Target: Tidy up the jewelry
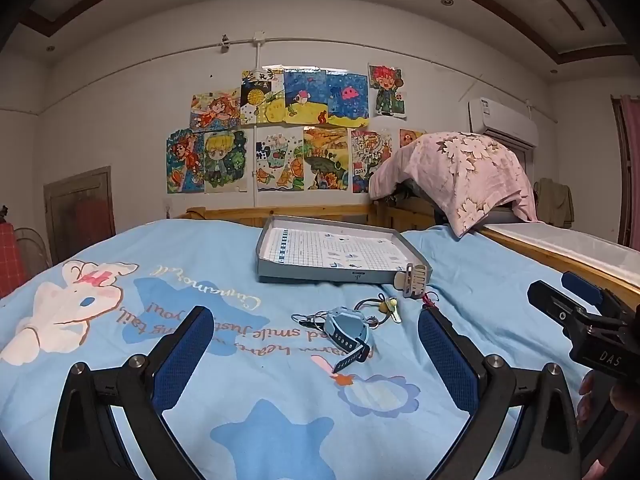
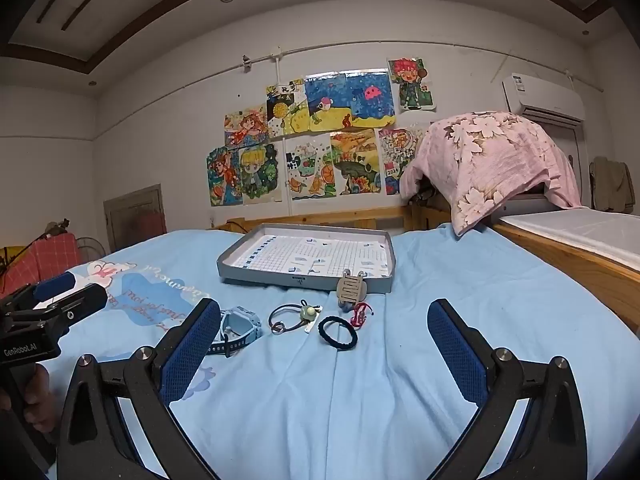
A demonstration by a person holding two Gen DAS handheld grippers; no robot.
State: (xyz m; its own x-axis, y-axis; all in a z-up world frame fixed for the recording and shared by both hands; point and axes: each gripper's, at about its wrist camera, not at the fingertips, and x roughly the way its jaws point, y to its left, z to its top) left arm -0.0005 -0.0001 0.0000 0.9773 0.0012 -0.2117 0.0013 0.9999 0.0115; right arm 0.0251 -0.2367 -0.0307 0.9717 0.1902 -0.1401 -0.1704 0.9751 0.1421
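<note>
A shallow grey box lid (image 1: 320, 274) (image 2: 256, 276) lined with grid paper lies on the blue bedsheet. In front of it lie a light blue watch (image 1: 344, 330) (image 2: 238, 326), a beige hair claw (image 1: 412, 280) (image 2: 351, 290), a hair tie with a green bead (image 1: 386, 307) (image 2: 296, 316), a black braided hair tie (image 2: 338, 332) and a red cord bracelet (image 2: 360, 314). My left gripper (image 1: 316, 344) is open and empty, just short of the watch. My right gripper (image 2: 320, 344) is open and empty, just short of the black hair tie.
A wooden bed frame (image 2: 580, 264) runs along the right, with a pink floral cloth (image 2: 488, 160) draped over something at the back right. Drawings (image 1: 280, 136) cover the far wall. Each gripper shows at the edge of the other's view.
</note>
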